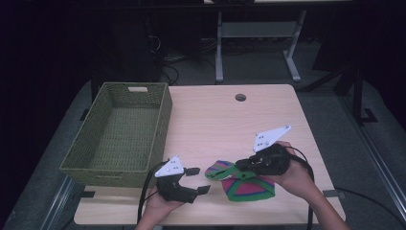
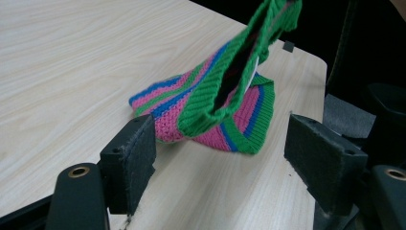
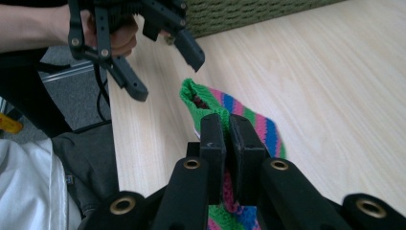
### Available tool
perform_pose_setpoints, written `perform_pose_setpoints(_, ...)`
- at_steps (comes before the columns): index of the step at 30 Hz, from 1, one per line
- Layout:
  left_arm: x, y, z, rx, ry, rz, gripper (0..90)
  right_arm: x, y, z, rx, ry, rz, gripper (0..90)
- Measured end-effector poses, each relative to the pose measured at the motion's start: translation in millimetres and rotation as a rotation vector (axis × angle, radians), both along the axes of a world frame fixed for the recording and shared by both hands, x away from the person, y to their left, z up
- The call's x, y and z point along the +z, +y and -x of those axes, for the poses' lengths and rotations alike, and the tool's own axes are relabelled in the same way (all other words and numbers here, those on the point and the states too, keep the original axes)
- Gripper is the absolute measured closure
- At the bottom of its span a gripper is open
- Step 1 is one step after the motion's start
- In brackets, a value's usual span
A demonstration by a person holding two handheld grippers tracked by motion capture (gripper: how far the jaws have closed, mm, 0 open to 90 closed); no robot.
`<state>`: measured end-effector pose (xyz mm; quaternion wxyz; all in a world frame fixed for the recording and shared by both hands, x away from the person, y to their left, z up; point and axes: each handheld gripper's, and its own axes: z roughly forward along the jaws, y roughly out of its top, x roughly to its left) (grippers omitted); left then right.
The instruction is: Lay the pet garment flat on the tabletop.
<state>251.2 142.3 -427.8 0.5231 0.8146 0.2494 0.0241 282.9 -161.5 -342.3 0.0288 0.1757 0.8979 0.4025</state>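
A knitted hat point(image 1: 246, 184) in pink, green and blue stripes lies near the table's front edge. My right gripper point(image 1: 242, 165) is shut on its green ribbed brim and lifts that edge off the table, so the brim point(image 2: 225, 86) hangs open. In the right gripper view the jaws are clamped on the knit point(image 3: 229, 143). My left gripper point(image 1: 198, 179) is open just left of the hat, its pads point(image 2: 131, 163) spread wide and empty, facing the raised brim. The left gripper point(image 3: 167, 57) also appears in the right gripper view, beyond the hat.
A green woven basket point(image 1: 160, 129) stands empty at the table's left side, close behind my left gripper. A round cable hole point(image 1: 240, 97) sits near the table's far edge. The wooden tabletop point(image 1: 225, 124) stretches behind the hat.
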Motion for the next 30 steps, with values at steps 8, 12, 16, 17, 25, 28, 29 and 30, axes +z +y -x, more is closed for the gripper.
perform_pose_setpoints(8, -0.9, -7.4, -10.3, -0.018, -0.004, -0.010, 29.5, 13.7, -8.1, -1.2, -0.011, -0.012, -0.039, 84.7)
perform_pose_setpoints(12, -3.4, -14.0, -15.5, -0.023, -0.026, -0.009, 42.4, 13.7, -9.6, -2.1, -0.015, -0.007, -0.042, 84.7)
perform_pose_setpoints(16, -6.3, -17.7, -19.9, -0.033, -0.031, -0.007, 66.6, 9.8, -13.5, -6.0, -0.028, 0.010, -0.054, 84.7)
perform_pose_setpoints(17, -6.5, -17.2, -20.8, -0.037, -0.030, 0.000, 66.6, 9.8, -13.5, -6.0, -0.028, 0.010, -0.054, 84.7)
perform_pose_setpoints(25, 1.5, -10.9, -25.4, -0.042, -0.029, 0.050, 81.7, 7.2, -21.2, -6.1, -0.041, 0.015, -0.057, 84.7)
perform_pose_setpoints(28, 6.3, -9.8, -26.3, -0.039, -0.041, 0.069, 81.7, 8.0, -22.6, -5.1, -0.045, 0.014, -0.061, 84.7)
perform_pose_setpoints(29, 8.9, -9.2, -26.5, -0.034, -0.043, 0.077, 81.9, 8.3, -23.0, -4.8, -0.046, 0.013, -0.061, 84.7)
perform_pose_setpoints(30, 11.6, -8.7, -27.3, -0.032, -0.046, 0.081, 81.9, 8.6, -23.3, -4.4, -0.047, 0.013, -0.061, 84.7)
